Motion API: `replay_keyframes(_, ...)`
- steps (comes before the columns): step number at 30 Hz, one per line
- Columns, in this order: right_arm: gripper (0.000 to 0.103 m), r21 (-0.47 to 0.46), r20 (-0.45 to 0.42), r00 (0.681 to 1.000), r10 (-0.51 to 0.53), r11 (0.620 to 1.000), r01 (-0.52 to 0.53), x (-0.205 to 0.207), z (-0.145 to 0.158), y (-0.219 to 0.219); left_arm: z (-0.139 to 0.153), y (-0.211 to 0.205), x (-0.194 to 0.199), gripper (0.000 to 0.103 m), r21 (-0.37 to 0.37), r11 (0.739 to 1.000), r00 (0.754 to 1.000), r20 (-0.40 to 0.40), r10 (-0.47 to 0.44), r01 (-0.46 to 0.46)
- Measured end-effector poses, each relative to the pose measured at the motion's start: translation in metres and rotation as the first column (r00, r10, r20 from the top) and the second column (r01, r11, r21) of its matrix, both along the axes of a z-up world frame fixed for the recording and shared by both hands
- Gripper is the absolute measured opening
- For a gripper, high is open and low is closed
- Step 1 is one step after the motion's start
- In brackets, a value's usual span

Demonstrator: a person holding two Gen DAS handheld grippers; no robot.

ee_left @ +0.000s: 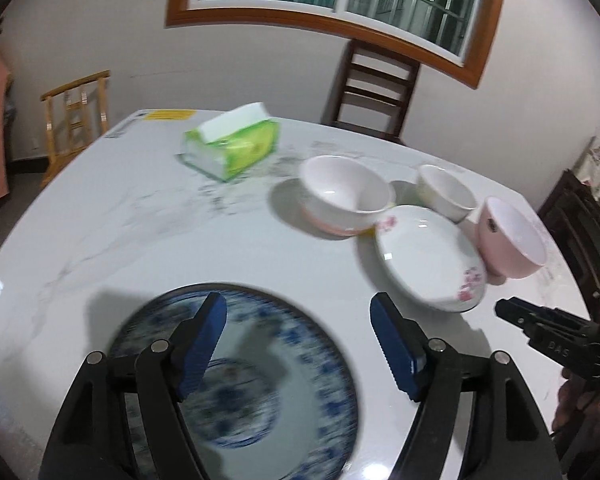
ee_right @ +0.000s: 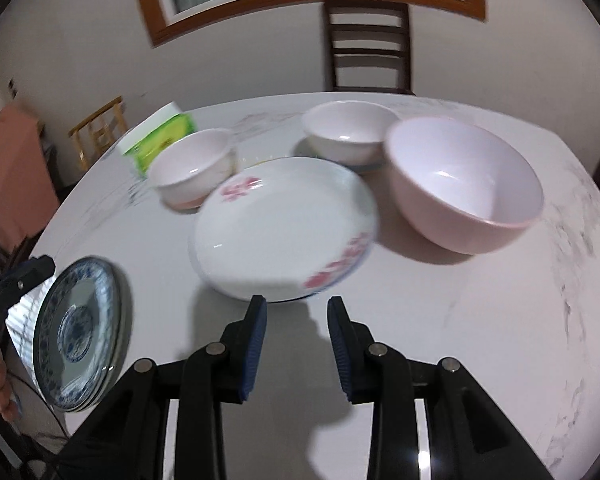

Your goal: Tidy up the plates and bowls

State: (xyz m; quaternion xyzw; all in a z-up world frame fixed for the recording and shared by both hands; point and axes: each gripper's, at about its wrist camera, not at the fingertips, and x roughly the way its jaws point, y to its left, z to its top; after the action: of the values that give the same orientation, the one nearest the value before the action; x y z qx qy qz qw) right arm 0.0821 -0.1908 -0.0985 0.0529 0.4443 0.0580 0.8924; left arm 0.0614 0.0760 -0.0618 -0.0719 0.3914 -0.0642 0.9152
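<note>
A blue-patterned plate [ee_left: 260, 380] [ee_right: 76, 332] lies at the table's near edge, with further rims showing under it in the right wrist view. My left gripper [ee_left: 298, 300] hangs open above it, nothing between the pads. A white plate with pink flowers [ee_left: 424, 256] [ee_right: 284, 232] sits mid-table. My right gripper [ee_right: 297, 302] is open and empty just in front of its near rim. Behind the flowered plate stand a pink bowl [ee_left: 508, 240] [ee_right: 460, 188], a white bowl with a pinkish foot [ee_left: 344, 196] [ee_right: 192, 168] and a smaller white bowl [ee_left: 444, 192] [ee_right: 348, 132].
A green and white tissue pack [ee_left: 232, 144] [ee_right: 160, 136] lies at the far left of the white marble table [ee_left: 140, 240]. A dark wooden chair [ee_left: 376, 92] [ee_right: 368, 48] stands behind the table under the window. A light wooden chair [ee_left: 76, 120] is at the left.
</note>
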Motion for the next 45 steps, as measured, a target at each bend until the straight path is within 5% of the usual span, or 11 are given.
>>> replay_keyframes(15, 0.032, 0.035, -0.026, 0.999, -0.027, 0.999, 0.028, 0.062, -0.026, -0.040, -0.033, -0.066, 0.072, 0.068, -0.159, 0.985, 0.988, -0.133, -0.081, 0.060)
replay_keyframes(28, 0.032, 0.083, -0.059, 0.998, 0.008, 0.997, -0.003, 0.099, -0.051, -0.046, -0.063, -0.092, 0.114, 0.061, -0.124, 0.989, 0.976, -0.195, -0.101, 0.078)
replay_keyframes(36, 0.026, 0.094, -0.048, 0.998, 0.034, 0.995, -0.029, 0.112, -0.055, -0.048, -0.078, -0.095, 0.131, 0.044, -0.129, 0.989, 0.970, -0.224, -0.097, 0.069)
replay_keyframes(41, 0.014, 0.116, -0.047, 0.997, 0.064, 0.992, -0.058, 0.112, -0.054, -0.050, -0.085, -0.097, 0.134, 0.019, -0.140, 0.986, 0.964, -0.237, -0.118, 0.086)
replay_keyframes(45, 0.014, 0.107, -0.053, 0.997, 0.057, 0.993, -0.051, 0.109, -0.053, -0.048, -0.085, -0.100, 0.131, 0.016, -0.109, 0.991, 0.965, -0.238, -0.108, 0.084)
